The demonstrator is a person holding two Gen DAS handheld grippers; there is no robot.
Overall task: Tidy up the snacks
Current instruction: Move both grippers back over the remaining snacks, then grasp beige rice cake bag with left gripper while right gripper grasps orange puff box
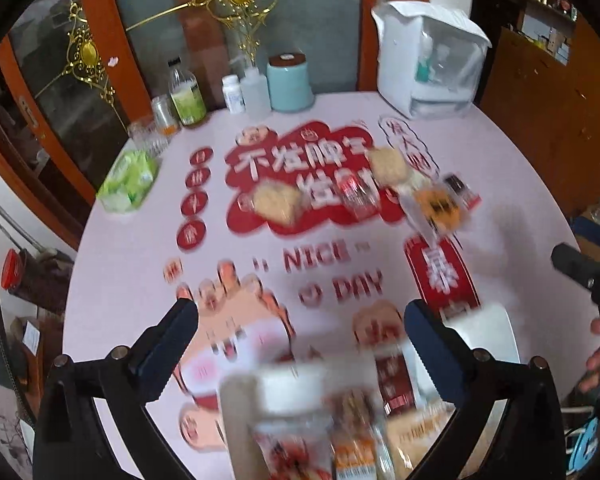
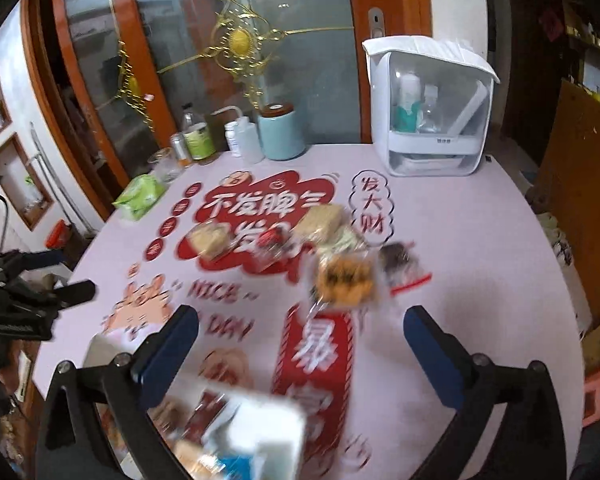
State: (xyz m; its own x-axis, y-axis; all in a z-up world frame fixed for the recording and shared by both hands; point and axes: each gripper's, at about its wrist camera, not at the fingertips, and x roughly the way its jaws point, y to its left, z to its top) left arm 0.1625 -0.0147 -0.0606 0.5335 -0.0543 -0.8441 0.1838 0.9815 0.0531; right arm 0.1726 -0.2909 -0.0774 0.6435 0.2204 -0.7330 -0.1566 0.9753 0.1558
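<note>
Several loose snack packs lie mid-table on the pink printed cloth (image 1: 120,280): two beige cracker packs (image 1: 274,200) (image 1: 388,164), a red pack (image 1: 358,196), an orange pack (image 1: 438,206) and a dark pack (image 1: 462,192). In the right wrist view, the orange pack (image 2: 344,276) and dark pack (image 2: 398,260) are nearest. A white box (image 1: 496,332) with blurred snack packs sits close under both grippers, also seen as the white box (image 2: 256,432). My left gripper (image 1: 300,314) is open and empty. My right gripper (image 2: 300,320) is open and empty too.
Along the table's far edge stand a green tissue pack (image 1: 128,180), bottles (image 1: 186,96), a blue canister (image 1: 290,82) and a white plastic cabinet (image 1: 432,60). A glass door is behind them. The table edge curves away on the left and right.
</note>
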